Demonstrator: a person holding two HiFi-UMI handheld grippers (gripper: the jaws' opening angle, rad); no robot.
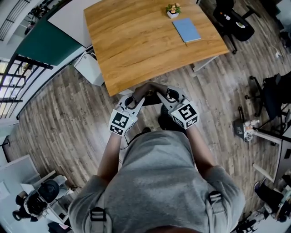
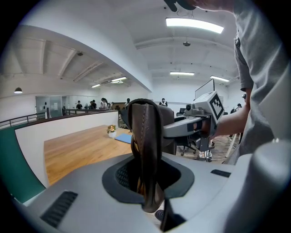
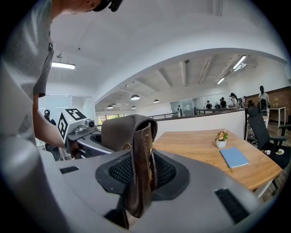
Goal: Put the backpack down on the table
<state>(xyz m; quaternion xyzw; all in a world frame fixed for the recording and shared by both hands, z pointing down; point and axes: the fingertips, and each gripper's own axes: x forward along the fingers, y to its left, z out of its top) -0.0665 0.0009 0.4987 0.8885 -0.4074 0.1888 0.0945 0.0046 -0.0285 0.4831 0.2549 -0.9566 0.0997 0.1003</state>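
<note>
A dark brown leather backpack [image 1: 151, 92] hangs between my two grippers just off the near edge of the wooden table [image 1: 136, 45]. My left gripper [image 1: 137, 98] is shut on one brown strap [image 2: 146, 150], which stands upright between its jaws. My right gripper [image 1: 163, 96] is shut on the other strap [image 3: 141, 159] in the same way. In the left gripper view the bag's body [image 2: 166, 119] sits ahead, with the right gripper [image 2: 200, 122] behind it. In the right gripper view the bag [image 3: 122, 131] hides part of the left gripper [image 3: 76, 125].
On the table's far side lie a blue notebook [image 1: 186, 30] and a small potted plant [image 1: 173, 10]. A white cabinet [image 1: 88, 69] stands by the table's left corner. Office chairs [image 1: 236, 22] and gear stand on the right, and a railing [image 1: 13, 77] runs along the left.
</note>
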